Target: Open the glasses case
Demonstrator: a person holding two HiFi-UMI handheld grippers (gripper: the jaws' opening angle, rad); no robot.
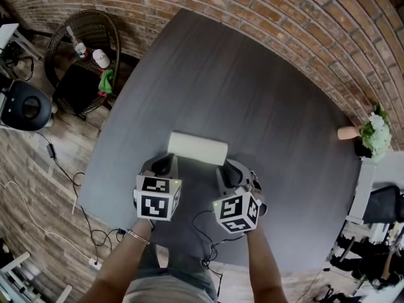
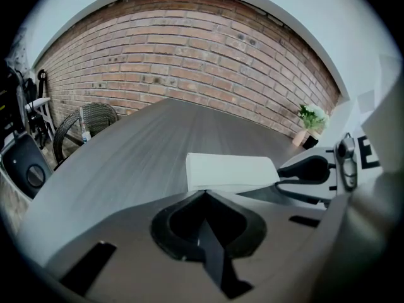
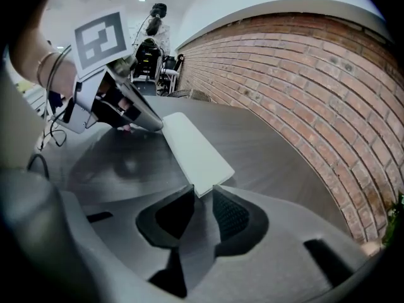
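A white, flat glasses case (image 1: 197, 148) lies closed on the dark grey table (image 1: 252, 93), just in front of both grippers. My left gripper (image 1: 166, 161) is at the case's near left end. In the left gripper view its jaws (image 2: 203, 194) are shut, tips together against the near edge of the case (image 2: 230, 170). My right gripper (image 1: 226, 166) is at the near right end. In the right gripper view its jaws (image 3: 202, 193) pinch the near corner of the case (image 3: 192, 147), a tip on each side. The left gripper (image 3: 136, 115) shows at the case's far end there.
A brick wall (image 1: 284, 24) runs behind the table. A wicker chair (image 1: 85, 55) holding a bottle and a cap stands off the table's left side. A potted plant (image 1: 372, 131) sits at the table's right edge. Cables (image 1: 63, 169) trail on the wooden floor at the left.
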